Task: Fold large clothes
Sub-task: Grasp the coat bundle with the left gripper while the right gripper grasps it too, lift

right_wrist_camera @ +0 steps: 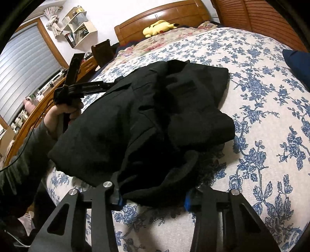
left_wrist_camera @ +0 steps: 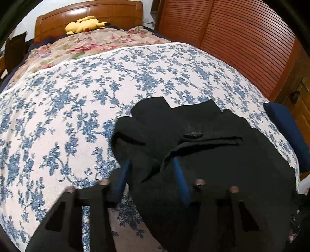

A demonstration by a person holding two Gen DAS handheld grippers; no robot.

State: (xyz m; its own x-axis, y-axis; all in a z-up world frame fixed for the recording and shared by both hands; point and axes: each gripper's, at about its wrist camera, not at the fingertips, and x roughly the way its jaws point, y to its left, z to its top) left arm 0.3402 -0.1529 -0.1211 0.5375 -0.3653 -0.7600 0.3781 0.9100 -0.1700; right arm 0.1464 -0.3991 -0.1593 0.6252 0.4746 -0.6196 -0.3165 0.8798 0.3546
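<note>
A black coat (right_wrist_camera: 147, 116) lies bunched on the floral bedspread (left_wrist_camera: 58, 116), centre frame. The left tool (left_wrist_camera: 151, 168) pinches a coat fold; the right tool (right_wrist_camera: 153, 197) pinches its near hem.

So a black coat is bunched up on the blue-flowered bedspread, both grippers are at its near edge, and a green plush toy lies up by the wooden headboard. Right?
Not quite: the plush toy is yellow, not green, as the right wrist view shows. The rest holds: the black coat lies bunched on the blue-flowered bedspread, with the left gripper and right gripper at its near edge, by the wooden headboard.
</note>
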